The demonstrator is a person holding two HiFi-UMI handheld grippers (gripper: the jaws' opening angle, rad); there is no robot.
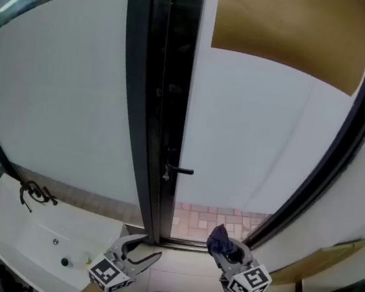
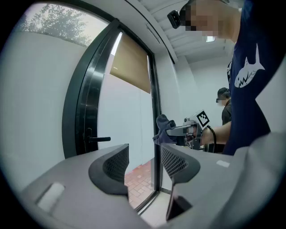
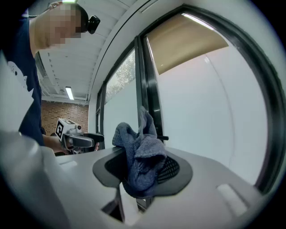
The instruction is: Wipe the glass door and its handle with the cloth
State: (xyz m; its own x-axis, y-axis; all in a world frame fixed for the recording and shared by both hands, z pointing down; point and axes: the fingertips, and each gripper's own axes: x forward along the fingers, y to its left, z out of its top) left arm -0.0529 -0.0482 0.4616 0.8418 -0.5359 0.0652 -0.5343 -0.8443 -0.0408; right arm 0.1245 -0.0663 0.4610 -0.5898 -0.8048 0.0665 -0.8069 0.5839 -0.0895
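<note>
The frosted glass door [image 1: 263, 139] stands ahead in a dark frame, its black lever handle [image 1: 180, 170] at the frame's middle. My right gripper [image 1: 225, 243] is low at the right, short of the door, shut on a bunched dark blue cloth [image 1: 219, 239] [image 3: 139, 154]. The cloth also shows in the left gripper view [image 2: 164, 129]. My left gripper [image 1: 145, 249] hangs low at the left, open and empty, with a gap between its fingers [image 2: 118, 165]. The handle [image 2: 99, 139] shows beyond them.
A white sink [image 1: 37, 236] with a dark tap [image 1: 33, 192] stands at the lower left. A tan blind [image 1: 291, 29] covers the door's top. Red brick paving [image 1: 216, 216] shows through the clear strip at the door's foot. A wooden board [image 1: 328, 258] leans at the right.
</note>
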